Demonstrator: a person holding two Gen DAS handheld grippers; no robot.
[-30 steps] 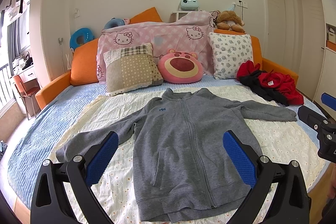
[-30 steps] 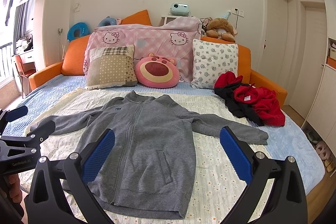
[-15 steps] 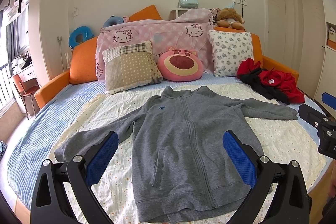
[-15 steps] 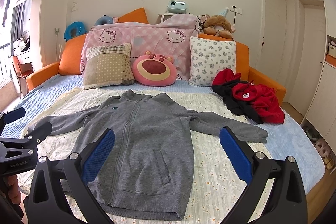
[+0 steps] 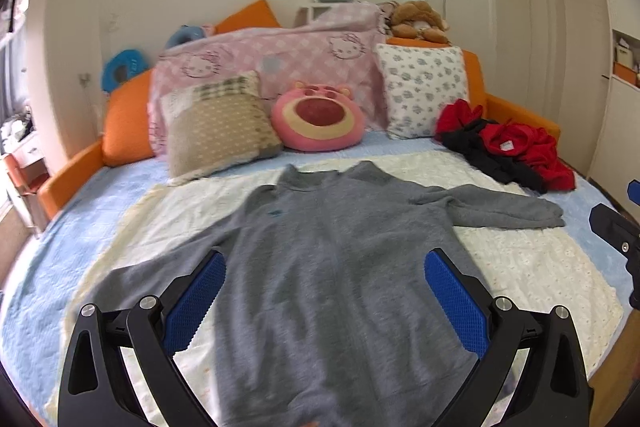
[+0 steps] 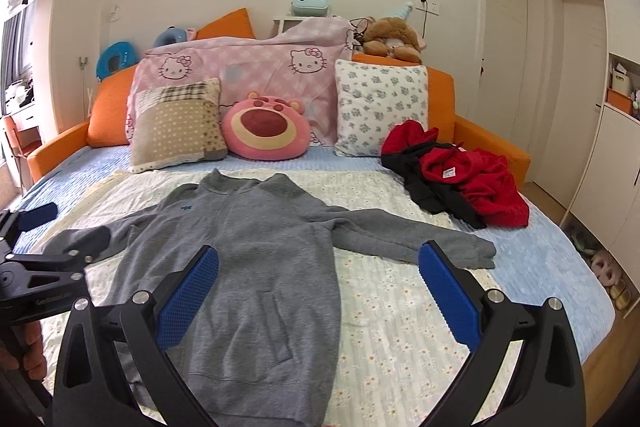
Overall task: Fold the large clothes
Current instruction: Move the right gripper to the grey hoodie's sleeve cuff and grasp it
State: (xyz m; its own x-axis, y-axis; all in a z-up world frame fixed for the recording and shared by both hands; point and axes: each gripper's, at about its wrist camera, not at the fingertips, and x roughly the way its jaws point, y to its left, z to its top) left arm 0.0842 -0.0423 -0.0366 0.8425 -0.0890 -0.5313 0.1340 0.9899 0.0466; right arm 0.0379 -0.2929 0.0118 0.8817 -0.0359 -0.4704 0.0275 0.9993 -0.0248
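A grey zip-up sweatshirt (image 5: 332, 267) lies flat, front up, sleeves spread, on a cream floral quilt (image 5: 532, 267); it also shows in the right wrist view (image 6: 256, 251). My left gripper (image 5: 324, 291) is open and empty, hovering over the sweatshirt's lower body. My right gripper (image 6: 318, 287) is open and empty, above the sweatshirt's right side near the right sleeve (image 6: 416, 231). The left gripper also shows at the left edge of the right wrist view (image 6: 36, 251).
A red and black clothes pile (image 6: 460, 179) lies at the bed's right. Pillows, a pink plush cushion (image 6: 266, 127) and a Hello Kitty blanket (image 6: 248, 63) line the head. Slippers (image 6: 608, 267) sit on the floor at right.
Both grippers have moved forward and lower toward the sweatshirt; the left wrist view is motion-blurred. Both stay open and empty.
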